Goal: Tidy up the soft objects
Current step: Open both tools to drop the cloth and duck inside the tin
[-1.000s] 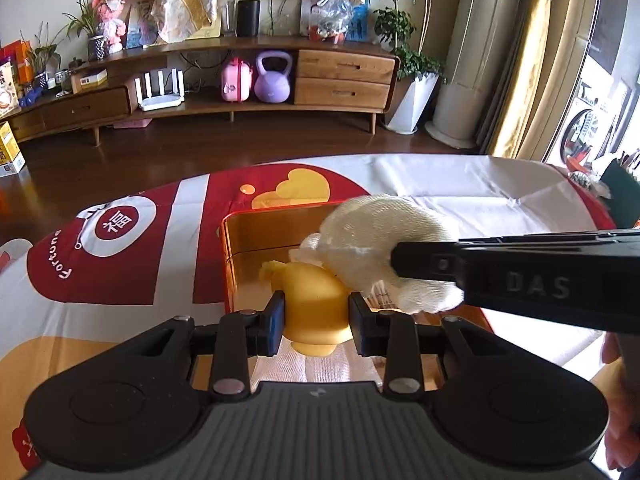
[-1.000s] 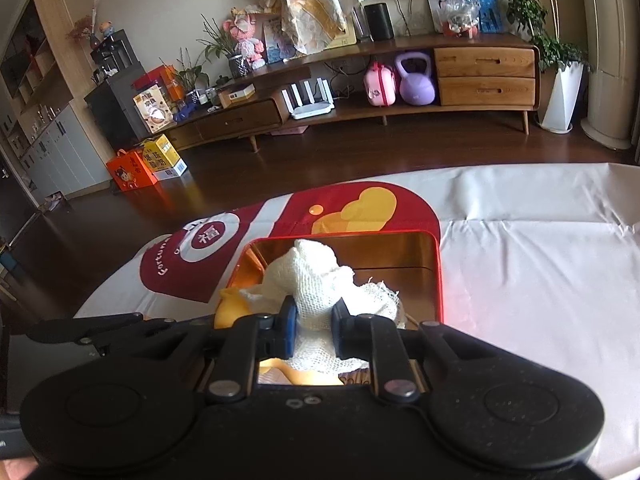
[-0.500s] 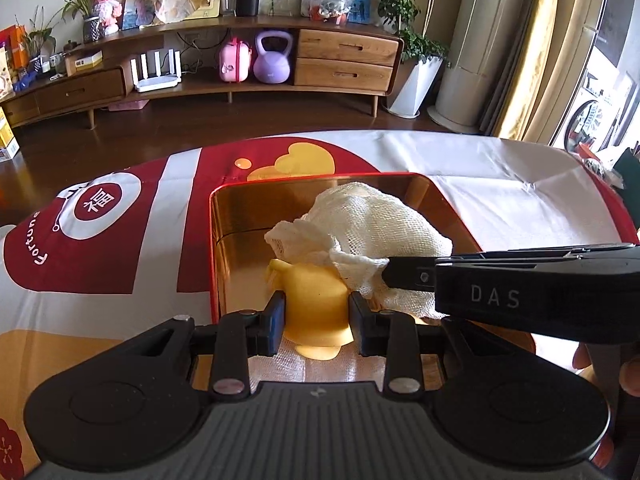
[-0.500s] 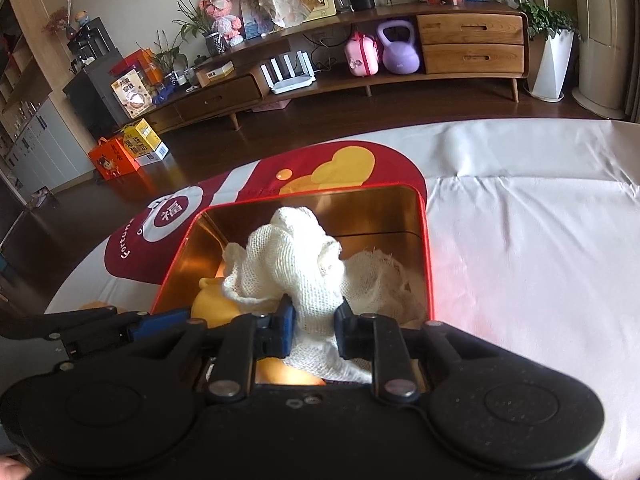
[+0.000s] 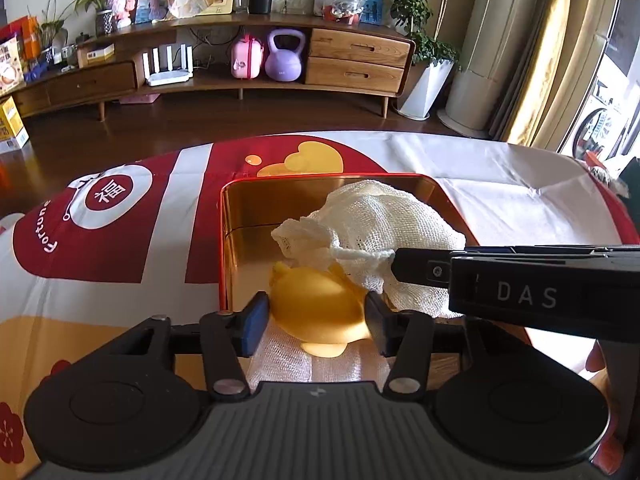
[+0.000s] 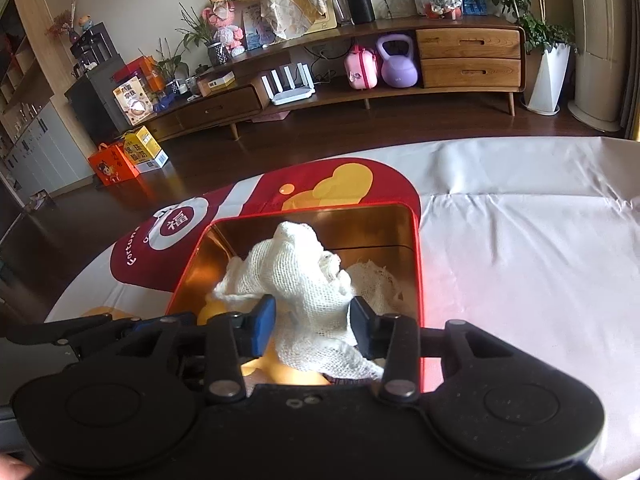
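A red tin (image 5: 222,240) with a gold inside stands on the table; it also shows in the right wrist view (image 6: 416,264). My left gripper (image 5: 316,316) is shut on a yellow soft toy (image 5: 316,300) low inside the tin. A white gauze cloth (image 5: 376,220) lies in the tin beside the toy. My right gripper (image 6: 312,316) has its fingers spread around the white gauze cloth (image 6: 304,276), which rests loose between them. The right gripper's body (image 5: 520,292) crosses the left wrist view from the right. More gauze (image 6: 380,280) lies on the tin's floor.
The table carries a white and red printed cloth (image 5: 120,220). White cloth (image 6: 520,248) covers the table to the right of the tin. Beyond the table are a dark wood floor and a long wooden sideboard (image 5: 352,56).
Both grippers have come down into the tin. My right gripper's fingers have spread apart and let the gauze go. My left gripper still grips the yellow toy.
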The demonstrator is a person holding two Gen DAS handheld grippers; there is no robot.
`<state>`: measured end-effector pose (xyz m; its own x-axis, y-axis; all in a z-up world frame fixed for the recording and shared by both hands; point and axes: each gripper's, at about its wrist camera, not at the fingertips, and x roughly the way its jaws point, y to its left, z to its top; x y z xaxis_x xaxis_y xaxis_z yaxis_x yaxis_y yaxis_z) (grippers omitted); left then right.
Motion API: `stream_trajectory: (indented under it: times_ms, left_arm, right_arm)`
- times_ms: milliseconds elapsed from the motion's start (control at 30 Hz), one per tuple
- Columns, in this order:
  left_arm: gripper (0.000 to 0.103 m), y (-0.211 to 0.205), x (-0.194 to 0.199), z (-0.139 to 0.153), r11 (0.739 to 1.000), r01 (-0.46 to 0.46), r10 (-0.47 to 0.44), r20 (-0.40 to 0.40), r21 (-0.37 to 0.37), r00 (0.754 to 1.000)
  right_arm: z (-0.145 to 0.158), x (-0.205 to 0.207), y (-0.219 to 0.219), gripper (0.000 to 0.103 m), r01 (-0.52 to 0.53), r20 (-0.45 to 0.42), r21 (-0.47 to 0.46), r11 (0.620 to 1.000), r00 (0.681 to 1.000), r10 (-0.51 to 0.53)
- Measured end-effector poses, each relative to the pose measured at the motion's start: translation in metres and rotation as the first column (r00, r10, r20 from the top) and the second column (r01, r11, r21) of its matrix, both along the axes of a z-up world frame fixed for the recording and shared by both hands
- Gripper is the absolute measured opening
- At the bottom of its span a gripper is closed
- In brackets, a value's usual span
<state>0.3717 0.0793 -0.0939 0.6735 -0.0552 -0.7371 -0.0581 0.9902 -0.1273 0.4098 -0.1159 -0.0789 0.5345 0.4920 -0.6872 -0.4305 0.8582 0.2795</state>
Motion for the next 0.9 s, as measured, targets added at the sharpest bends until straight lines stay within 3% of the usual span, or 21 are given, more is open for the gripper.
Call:
stream_trajectory:
  times_ms: [167,300,400,900]
  left_arm:
    - [0.065,-0.005,-0.010,0.010,1.000,0.017,-0.017,0.019,0.004,1.000]
    - [0.065,-0.006,-0.020,0.018,1.000,0.016,-0.015,0.027,-0.006,1.000]
    - [0.065,-0.009,-0.030,0.025,1.000,0.019,-0.019,0.036,-0.003,0.999]
    - [0.065,-0.016,-0.091,0.071,1.000,0.020,-0.021,0.092,0.004,0.996]
  right_arm:
    - [0.011,-0.006,-0.006,0.048,0.008,0.018,0.016,1.000,1.000,-0.008]
    - [0.024,-0.015,-0.010,0.049,0.008,0.032,0.022,1.000,0.999,-0.008]
    - [0.034,-0.025,-0.014,0.057,0.009,0.047,0.026,1.000,0.999,-0.010]
    - [0.077,-0.088,-0.037,0.064,-0.035,0.106,0.044,0.998,0.994,0.030]
